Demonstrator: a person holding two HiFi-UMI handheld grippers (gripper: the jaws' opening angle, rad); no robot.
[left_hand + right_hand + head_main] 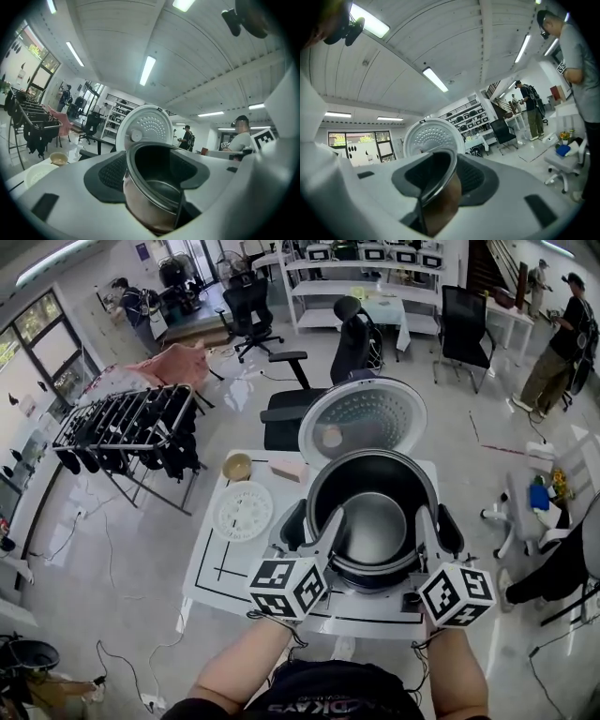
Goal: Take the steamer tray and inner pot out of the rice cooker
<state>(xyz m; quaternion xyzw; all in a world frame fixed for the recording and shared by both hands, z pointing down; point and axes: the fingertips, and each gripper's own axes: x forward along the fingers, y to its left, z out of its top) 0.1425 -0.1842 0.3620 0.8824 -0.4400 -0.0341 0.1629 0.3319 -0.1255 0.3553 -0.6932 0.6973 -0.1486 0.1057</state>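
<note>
The dark metal inner pot (373,521) hangs between my two grippers in the head view, above the rice cooker, whose body it mostly hides. The cooker's round lid (361,418) stands open behind it. My left gripper (311,526) is shut on the pot's left rim and my right gripper (437,529) on its right rim. In the left gripper view the pot (154,197) sits with its wall between the pads of the left gripper (152,176). The right gripper (447,180) clamps the pot (440,201) the same way. The white perforated steamer tray (243,510) lies on the table, left of the cooker.
On the white table (220,568) a small tan bowl (236,466) and a pinkish box (288,470) sit behind the tray. A black office chair (300,399) stands behind the table, a black drying rack (131,432) to its left. People stand far off.
</note>
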